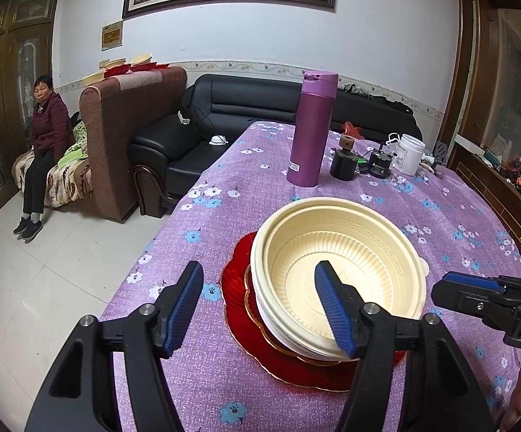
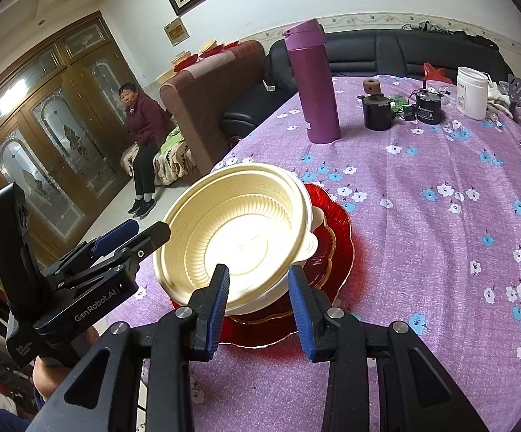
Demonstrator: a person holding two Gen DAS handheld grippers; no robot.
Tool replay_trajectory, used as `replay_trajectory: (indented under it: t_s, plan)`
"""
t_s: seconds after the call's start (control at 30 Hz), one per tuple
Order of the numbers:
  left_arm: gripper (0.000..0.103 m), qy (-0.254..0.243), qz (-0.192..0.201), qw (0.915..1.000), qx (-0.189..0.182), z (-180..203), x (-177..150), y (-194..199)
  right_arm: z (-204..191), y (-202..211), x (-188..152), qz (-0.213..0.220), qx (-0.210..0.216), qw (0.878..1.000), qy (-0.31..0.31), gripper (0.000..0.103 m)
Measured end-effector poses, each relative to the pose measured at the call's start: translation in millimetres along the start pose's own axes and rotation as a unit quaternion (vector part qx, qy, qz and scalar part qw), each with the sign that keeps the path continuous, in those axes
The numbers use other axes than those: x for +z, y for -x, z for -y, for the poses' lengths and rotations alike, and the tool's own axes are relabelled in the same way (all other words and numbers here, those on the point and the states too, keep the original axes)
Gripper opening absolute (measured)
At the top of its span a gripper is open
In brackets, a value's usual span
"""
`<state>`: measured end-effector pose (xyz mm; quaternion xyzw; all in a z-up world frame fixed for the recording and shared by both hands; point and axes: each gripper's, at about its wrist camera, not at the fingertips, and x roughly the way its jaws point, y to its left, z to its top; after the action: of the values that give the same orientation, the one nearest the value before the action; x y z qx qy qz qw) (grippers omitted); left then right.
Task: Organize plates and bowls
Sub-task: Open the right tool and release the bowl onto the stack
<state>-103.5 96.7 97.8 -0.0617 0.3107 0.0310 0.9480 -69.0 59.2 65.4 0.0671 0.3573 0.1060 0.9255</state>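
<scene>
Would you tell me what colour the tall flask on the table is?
Purple, the flask shows best in the left wrist view.

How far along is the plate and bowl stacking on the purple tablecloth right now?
Done: cream bowls sit nested on the red plates. In hand: nothing gripped; the left gripper stands open astride the near rim, and the right gripper is open at it too. Left: more bowls and plates wait on the brown sofa back.
</scene>
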Motion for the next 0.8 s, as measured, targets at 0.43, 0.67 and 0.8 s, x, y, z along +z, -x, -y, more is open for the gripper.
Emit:
replay_trajectory:
  t_s: [0.43, 0.67, 0.8]
  plan:
    - [0.07, 0.01, 0.01, 0.9999, 0.003, -14, 1, 5, 1, 8, 0, 0.015, -0.005, 1.0, -0.003, 0.047]
    - [0.072, 0.019, 0.014, 0.9997, 0.009, -20, -3, 6, 2, 3, -2, 0.012, -0.003, 1.0, -0.006, 0.048]
    - [0.073, 0.022, 0.016, 0.9996, 0.006, -22, -4, 6, 0, 3, -4, 0.014, -0.005, 1.0, -0.001, 0.048]
